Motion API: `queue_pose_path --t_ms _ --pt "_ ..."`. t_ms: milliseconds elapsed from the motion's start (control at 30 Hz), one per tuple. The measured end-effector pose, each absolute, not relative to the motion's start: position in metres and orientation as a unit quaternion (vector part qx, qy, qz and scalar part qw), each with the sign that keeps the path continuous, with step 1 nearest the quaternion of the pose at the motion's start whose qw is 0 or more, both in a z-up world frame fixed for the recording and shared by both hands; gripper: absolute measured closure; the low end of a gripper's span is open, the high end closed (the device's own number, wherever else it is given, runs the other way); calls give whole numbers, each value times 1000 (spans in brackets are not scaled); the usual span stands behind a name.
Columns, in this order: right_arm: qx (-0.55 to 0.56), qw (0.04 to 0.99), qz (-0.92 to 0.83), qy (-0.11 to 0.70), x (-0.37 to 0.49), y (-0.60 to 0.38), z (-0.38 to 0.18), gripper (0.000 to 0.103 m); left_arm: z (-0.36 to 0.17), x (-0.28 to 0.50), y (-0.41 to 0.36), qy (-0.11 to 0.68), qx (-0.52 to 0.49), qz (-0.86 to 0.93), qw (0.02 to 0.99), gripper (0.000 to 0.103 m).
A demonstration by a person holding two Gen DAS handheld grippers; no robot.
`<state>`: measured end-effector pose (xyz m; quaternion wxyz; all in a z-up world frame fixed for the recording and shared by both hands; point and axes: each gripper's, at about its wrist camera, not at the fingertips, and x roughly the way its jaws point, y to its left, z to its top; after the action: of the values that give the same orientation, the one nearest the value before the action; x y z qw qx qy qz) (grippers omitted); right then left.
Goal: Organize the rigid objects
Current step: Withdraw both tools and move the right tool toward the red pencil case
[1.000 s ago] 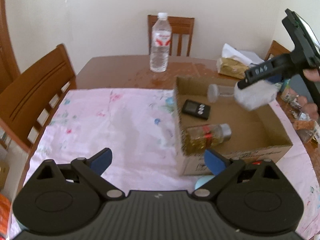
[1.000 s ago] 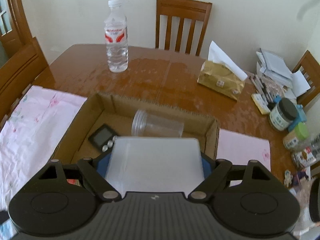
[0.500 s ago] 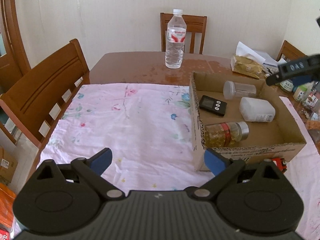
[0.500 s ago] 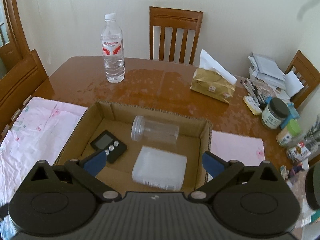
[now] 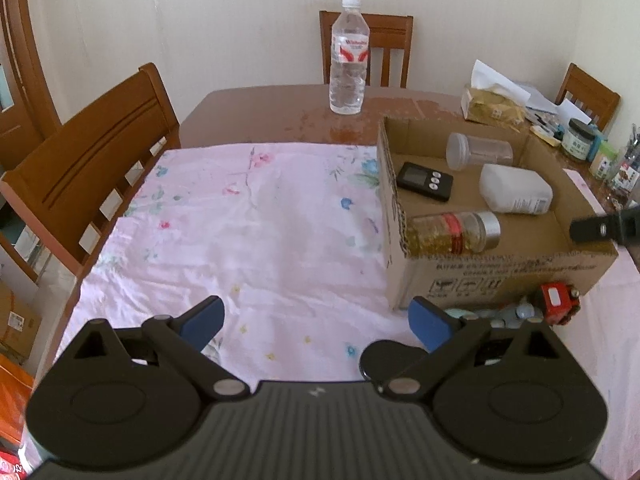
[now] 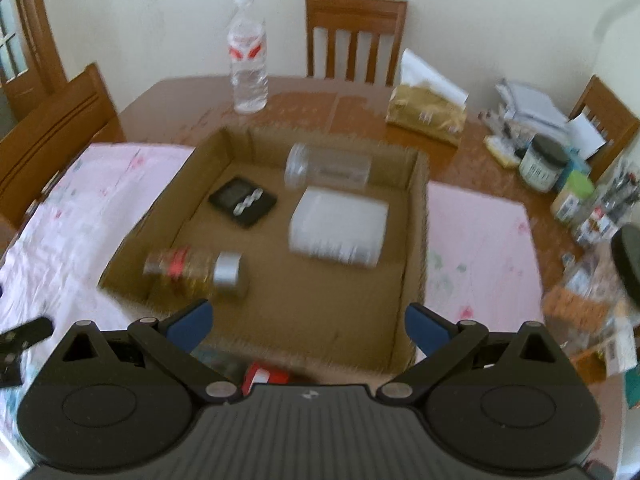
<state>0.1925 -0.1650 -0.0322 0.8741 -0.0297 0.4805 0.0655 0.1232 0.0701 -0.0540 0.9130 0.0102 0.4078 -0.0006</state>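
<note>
An open cardboard box (image 5: 496, 270) (image 6: 418, 216) lies on the pink floral cloth (image 5: 248, 232). Inside it are a white square bottle (image 5: 516, 194) (image 6: 340, 226), a clear jar (image 5: 478, 151) (image 6: 326, 166) on its side, a black timer (image 5: 425, 181) (image 6: 243, 201) and a gold-filled jar (image 5: 454, 232) (image 6: 196, 268) with a silver lid. My right gripper (image 6: 308, 326) is open and empty above the box's near edge. Open too, my left gripper (image 5: 318, 320) hangs over the cloth left of the box. A red toy (image 5: 558, 302) (image 6: 266, 376) lies before the box.
A water bottle (image 5: 349, 58) (image 6: 248, 58) stands on the wooden table (image 5: 256, 108) behind the cloth. A gold tissue pack (image 5: 490, 108) (image 6: 426, 114), jars (image 6: 544, 162) and papers crowd the right side. Wooden chairs (image 5: 92, 168) stand at the left and back.
The right gripper opened and let the white bottle go into the box, then drew back toward the box's near edge. The left gripper stayed about where it was.
</note>
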Motion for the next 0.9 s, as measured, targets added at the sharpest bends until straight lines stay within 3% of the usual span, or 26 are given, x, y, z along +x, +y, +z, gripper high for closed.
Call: queue_pose_path --t_ms 500,900 --pt "-85 816 122 559 155 -126 -90 0 -62 116 56 424 21 -23 905 5" --pt "-49 820 81 564 150 -165 -85 0 -67 120 44 433 32 -41 900 5"
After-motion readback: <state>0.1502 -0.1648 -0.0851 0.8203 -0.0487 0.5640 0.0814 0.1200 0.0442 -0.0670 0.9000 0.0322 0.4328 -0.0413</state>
